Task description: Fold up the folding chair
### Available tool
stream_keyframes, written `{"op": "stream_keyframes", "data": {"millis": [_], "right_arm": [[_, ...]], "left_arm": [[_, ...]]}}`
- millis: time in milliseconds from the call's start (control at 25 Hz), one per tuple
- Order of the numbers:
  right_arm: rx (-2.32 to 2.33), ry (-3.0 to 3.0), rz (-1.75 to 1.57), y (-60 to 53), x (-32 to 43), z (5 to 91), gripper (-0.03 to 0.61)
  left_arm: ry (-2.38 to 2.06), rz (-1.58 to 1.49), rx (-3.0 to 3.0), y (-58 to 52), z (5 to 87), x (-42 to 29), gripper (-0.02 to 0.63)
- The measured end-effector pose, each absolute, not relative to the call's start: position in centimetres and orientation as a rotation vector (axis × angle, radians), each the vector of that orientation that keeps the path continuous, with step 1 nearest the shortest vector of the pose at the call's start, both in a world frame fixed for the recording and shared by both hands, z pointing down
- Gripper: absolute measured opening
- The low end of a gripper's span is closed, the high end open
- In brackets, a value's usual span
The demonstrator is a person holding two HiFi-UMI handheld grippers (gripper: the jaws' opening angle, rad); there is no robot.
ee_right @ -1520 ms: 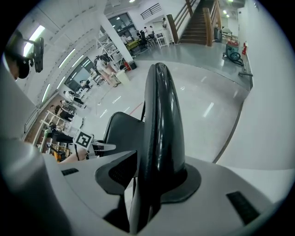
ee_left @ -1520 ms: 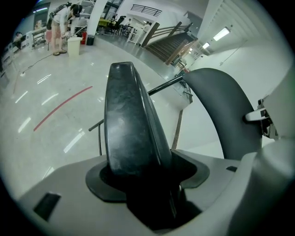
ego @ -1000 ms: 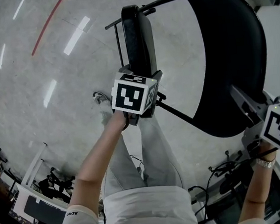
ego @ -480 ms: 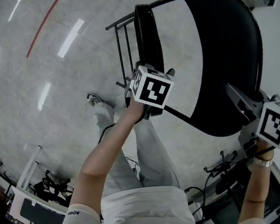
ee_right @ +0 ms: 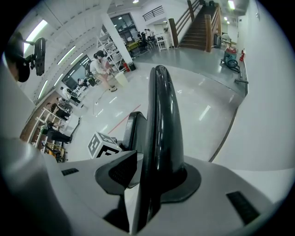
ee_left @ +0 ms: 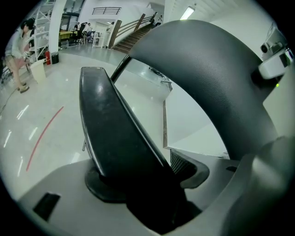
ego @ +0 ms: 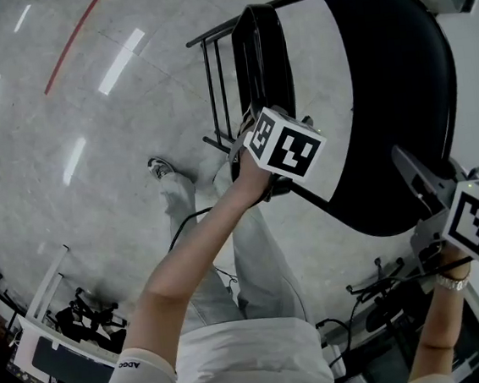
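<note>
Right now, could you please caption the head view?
Left hand-held gripper and right hand-held gripper each clamp the black folding chair.

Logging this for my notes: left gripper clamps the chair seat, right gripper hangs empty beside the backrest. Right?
The right gripper is not empty: the right gripper view shows its jaws closed on the edge of the backrest. The left gripper does clamp the seat.

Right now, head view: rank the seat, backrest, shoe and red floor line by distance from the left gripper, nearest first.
1. seat: clamped in the jaws of the left gripper.
2. backrest: just to its right.
3. shoe: down on the floor, to the left.
4. red line: on the floor, far upper left.
</note>
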State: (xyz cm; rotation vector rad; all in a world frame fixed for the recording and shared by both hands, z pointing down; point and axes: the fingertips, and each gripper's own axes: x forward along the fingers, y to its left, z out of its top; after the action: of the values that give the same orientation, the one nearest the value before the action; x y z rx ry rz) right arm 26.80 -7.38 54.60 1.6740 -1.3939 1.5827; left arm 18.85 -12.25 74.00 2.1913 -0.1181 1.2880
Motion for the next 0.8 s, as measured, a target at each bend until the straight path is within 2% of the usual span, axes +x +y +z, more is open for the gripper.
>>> {"op": "stream_keyframes", "data": {"millis": [800], "right_arm": [[1.692,-1.345,1.556,-8.3,24.8,53.7,0.159]], "left_arm": [[-0.145,1.411,2.176,-10.2,75.6,22.4,0.31]]}}
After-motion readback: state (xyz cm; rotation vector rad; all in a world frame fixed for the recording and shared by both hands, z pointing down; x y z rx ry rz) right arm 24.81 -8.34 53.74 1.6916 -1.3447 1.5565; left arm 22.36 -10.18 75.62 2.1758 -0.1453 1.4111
